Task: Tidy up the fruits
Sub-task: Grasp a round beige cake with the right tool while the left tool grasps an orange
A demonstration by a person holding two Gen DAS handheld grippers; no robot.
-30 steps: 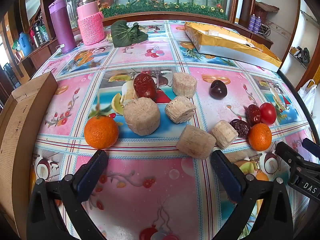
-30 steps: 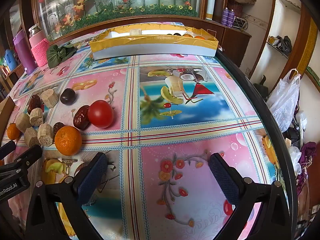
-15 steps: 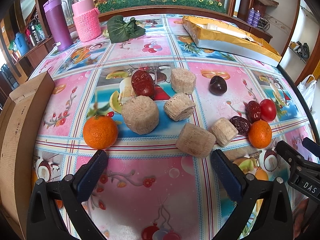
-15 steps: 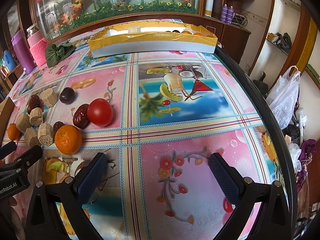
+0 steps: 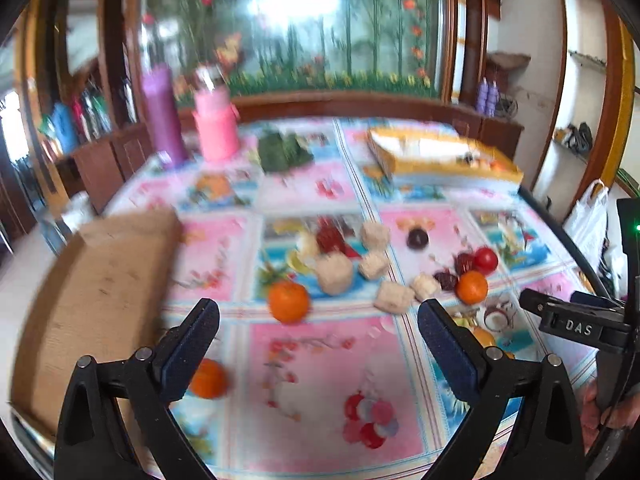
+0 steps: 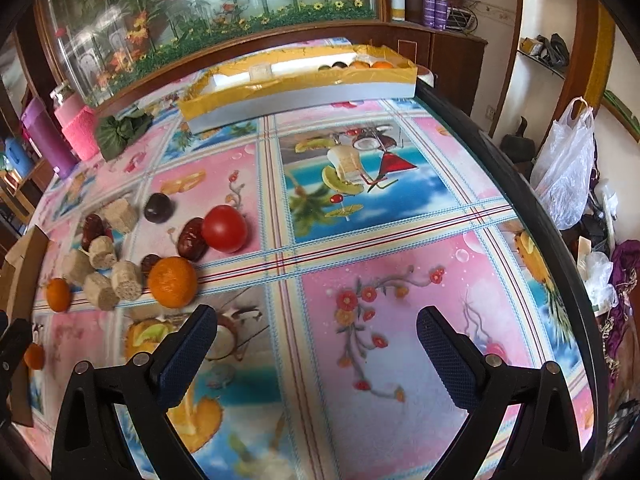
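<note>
Orange fruit: we count one orange (image 6: 172,281) at the near edge of the cluster, a second orange (image 6: 58,294) further left, and a third small orange (image 6: 34,356) close to the left edge of the right wrist view.
Red fruit: a tomato (image 6: 223,227) sits touching a dark red date (image 6: 192,239), just behind the nearest orange.
Dark fruit: a plum (image 6: 158,208) lies alone a little beyond the tomato.
Beige pieces: several cylindrical blocks (image 6: 127,280) are scattered among the fruit, on the left of the cluster.
Surface (image 6: 400,240): we see a fruit-print cloth in pink and blue squares covering it.
Yellow box (image 6: 304,80): it stands at the far edge, well apart from the cluster, with some fruit visible in its right end.
Cardboard box (image 5: 100,280): it sits at the left side of the surface, blurred in the left wrist view.
Left hand-held gripper (image 5: 318,334): we see its jaws spread wide, empty, above the cloth, with an orange just beyond them.
Right hand-held gripper (image 6: 316,338): jaws likewise apart and empty, over a pink flower square, right of the fruit.
</note>
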